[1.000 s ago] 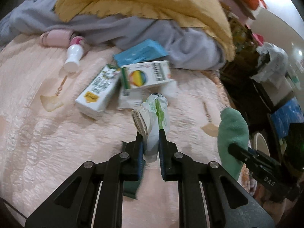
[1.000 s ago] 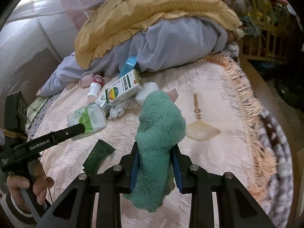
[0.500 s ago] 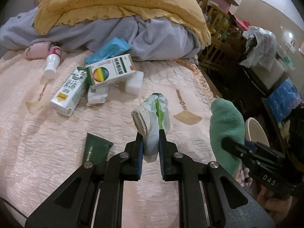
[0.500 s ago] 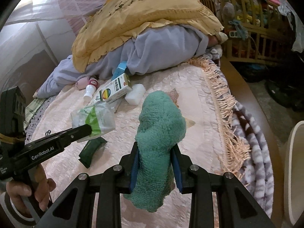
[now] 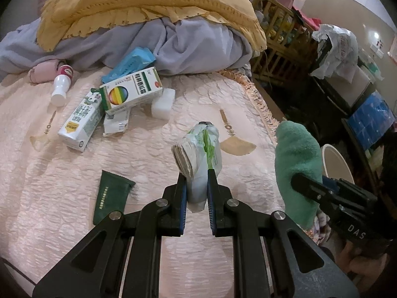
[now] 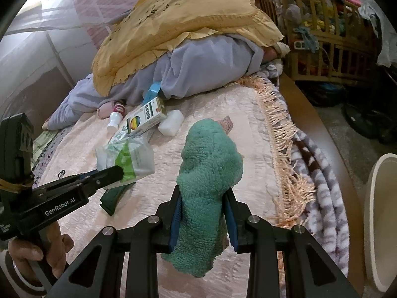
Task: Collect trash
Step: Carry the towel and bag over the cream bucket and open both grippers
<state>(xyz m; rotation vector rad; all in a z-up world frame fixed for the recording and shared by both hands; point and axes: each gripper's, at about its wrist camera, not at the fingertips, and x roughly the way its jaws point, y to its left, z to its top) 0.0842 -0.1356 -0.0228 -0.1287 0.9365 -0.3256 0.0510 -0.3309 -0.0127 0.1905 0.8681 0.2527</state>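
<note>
Both hand-held grippers retreated; tissue pack [image 5: 198, 149] stands upright.

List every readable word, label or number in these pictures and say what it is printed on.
"GenRobot.AI": side of the left gripper.
"DAS": body of the right gripper.
Rainbow box: Chinese characters, too blurred to read.
Milk carton: print too small.
Green sachet: a line of print, unreadable.
Packet in the left gripper: no legible text.
</note>
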